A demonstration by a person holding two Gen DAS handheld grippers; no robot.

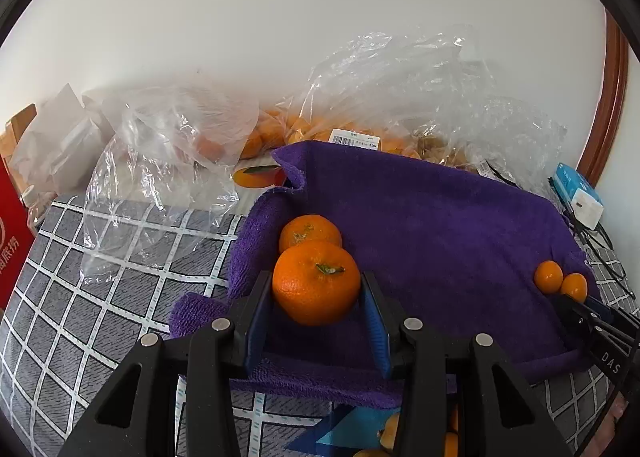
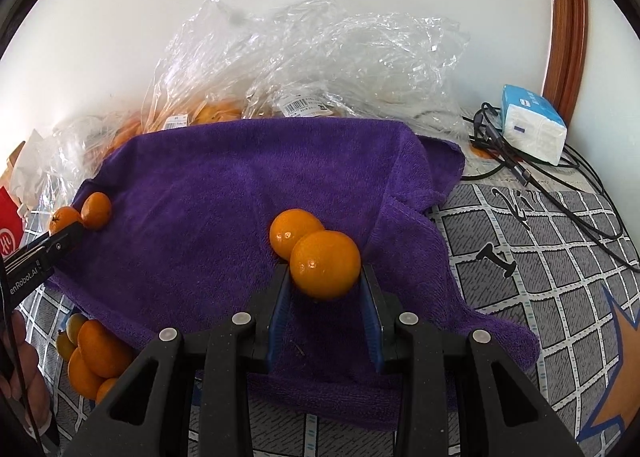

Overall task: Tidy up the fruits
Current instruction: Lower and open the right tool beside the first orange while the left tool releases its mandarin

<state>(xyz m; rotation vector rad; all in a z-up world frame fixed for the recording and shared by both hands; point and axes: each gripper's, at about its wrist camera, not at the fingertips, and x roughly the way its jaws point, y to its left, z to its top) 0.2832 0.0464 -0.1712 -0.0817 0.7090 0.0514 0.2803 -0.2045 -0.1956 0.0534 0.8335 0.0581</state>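
A purple towel [image 1: 440, 217] [image 2: 208, 185] lies spread on the checked cloth. My left gripper [image 1: 316, 281] is shut on a stemmed mandarin [image 1: 316, 289] just above the towel's left part, close in front of a second mandarin [image 1: 308, 231]. My right gripper [image 2: 324, 271] is shut on a smooth small orange [image 2: 325, 263], which touches another small orange [image 2: 294, 237] on the towel's right part. Each gripper shows at the edge of the other's view: the right gripper [image 1: 576, 303] by two small oranges [image 1: 549, 276], the left gripper [image 2: 66, 237] by two mandarins [image 2: 96, 209].
Clear plastic bags [image 1: 392, 97] [image 2: 304, 53] holding more fruit stand against the wall behind the towel. A tissue pack [image 2: 534, 123] and black cables [image 2: 560, 193] lie at the right. A red box [image 1: 10, 225] stands at the left. Several loose fruits [image 2: 96, 353] lie before the towel's near-left corner.
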